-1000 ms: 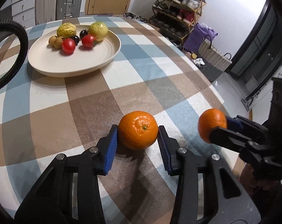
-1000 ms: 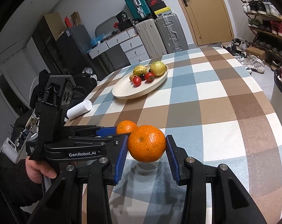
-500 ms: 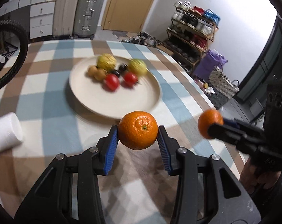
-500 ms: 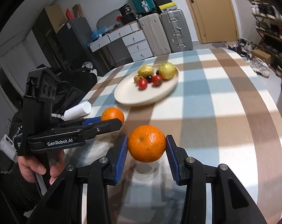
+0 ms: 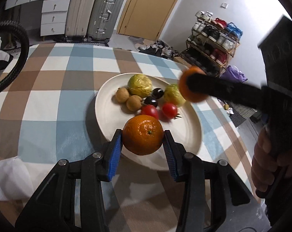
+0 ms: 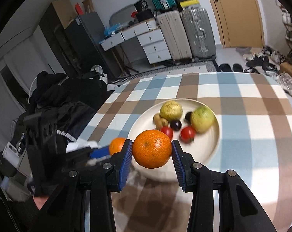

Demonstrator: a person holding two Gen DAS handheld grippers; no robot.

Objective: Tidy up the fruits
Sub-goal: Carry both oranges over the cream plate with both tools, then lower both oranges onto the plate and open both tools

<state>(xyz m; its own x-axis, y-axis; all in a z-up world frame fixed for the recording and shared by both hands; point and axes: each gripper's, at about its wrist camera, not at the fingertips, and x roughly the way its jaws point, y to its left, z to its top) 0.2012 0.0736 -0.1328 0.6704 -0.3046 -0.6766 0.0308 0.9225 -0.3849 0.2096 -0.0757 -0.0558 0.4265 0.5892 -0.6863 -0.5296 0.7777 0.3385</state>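
My left gripper [image 5: 143,135] is shut on an orange [image 5: 143,134] and holds it over the near rim of the cream plate [image 5: 107,116]. My right gripper [image 6: 151,151] is shut on a second orange [image 6: 152,148], held above the plate's [image 6: 205,150] near edge. That orange also shows in the left wrist view [image 5: 192,85], over the plate's right side. The left gripper's orange shows in the right wrist view [image 6: 117,146]. The plate holds two yellow-green fruits [image 5: 140,85], two tomatoes [image 5: 169,109], two brown fruits and two dark ones.
The table wears a blue, brown and white checked cloth [image 5: 49,89]. A white paper roll [image 5: 8,177] lies at the left gripper's near left. Suitcases [image 6: 198,32], drawers and a shoe rack [image 5: 213,40] stand beyond the table.
Both grippers have carried their oranges forward from the table's near part to over the plate. The plate now lies directly under and ahead of both.
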